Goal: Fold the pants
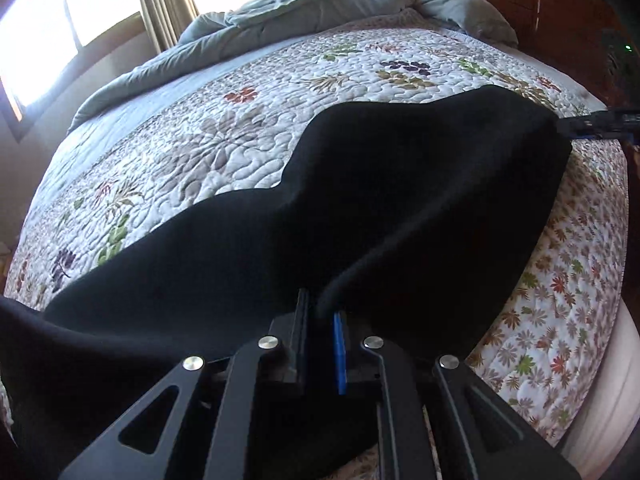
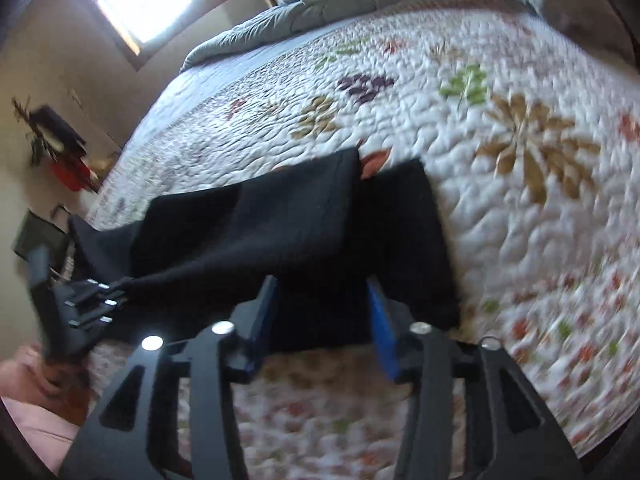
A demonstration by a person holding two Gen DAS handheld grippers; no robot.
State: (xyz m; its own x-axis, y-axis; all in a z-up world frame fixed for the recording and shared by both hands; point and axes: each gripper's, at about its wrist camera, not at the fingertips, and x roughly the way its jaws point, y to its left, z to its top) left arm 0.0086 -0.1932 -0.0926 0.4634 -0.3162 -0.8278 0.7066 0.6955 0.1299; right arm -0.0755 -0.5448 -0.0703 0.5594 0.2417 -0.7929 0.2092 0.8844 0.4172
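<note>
Black pants (image 1: 360, 216) lie stretched across a floral quilted bed (image 1: 240, 120). My left gripper (image 1: 322, 312) is shut on a bunched edge of the pants near the front of the bed. In the right wrist view the two leg ends (image 2: 320, 220) lie on the quilt (image 2: 500, 160). My right gripper (image 2: 324, 300) is open, its blue-padded fingers (image 2: 382, 320) on either side of one leg end, not closed on it. The right gripper also shows in the left wrist view (image 1: 600, 126) at the far end of the pants. The left gripper shows at the left of the right wrist view (image 2: 112, 292).
A rumpled grey comforter (image 1: 320, 12) is heaped at the far side of the bed. A window with curtains (image 1: 80, 12) is at the left. A dark wooden headboard (image 1: 540, 8) stands at the right. A red object (image 2: 68, 172) sits by the wall.
</note>
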